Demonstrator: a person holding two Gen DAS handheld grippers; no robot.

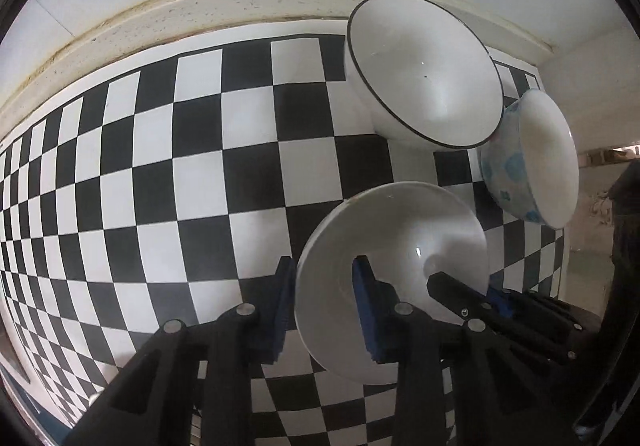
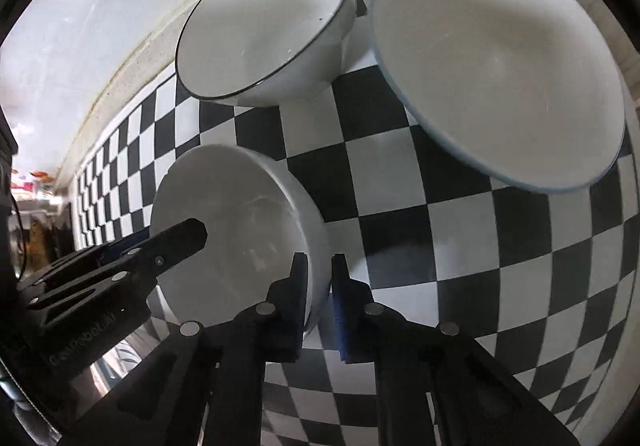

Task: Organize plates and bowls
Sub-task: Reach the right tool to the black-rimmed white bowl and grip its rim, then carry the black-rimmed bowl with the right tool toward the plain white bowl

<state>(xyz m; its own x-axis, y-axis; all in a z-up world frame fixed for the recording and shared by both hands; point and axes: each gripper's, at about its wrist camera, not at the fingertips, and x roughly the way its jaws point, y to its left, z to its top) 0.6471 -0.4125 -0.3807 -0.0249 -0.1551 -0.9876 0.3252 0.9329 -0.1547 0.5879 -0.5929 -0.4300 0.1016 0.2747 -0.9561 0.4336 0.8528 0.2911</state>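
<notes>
Both claws pinch one plain white bowl (image 1: 394,278) from opposite sides.

The left gripper (image 1: 323,298) clamps its near rim, blue pads either side; the right gripper (image 2: 320,298) clamps the opposite rim. Ahead sit a black-rimmed bowl (image 1: 424,70) and, touching it, a blue-patterned bowl (image 1: 532,158) on the checkered mat (image 1: 180,166).

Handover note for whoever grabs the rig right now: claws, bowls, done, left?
Left claw: straddles the rim of the plain white bowl, closure unclear.
Right claw: straddles the opposite rim of the same bowl, closure unclear.
Black-rimmed bowl and blue-patterned bowl sit on the checkered mat, touching or nearly so.
Done: nothing stacked yet.
Left: probably nest the three bowls.
</notes>
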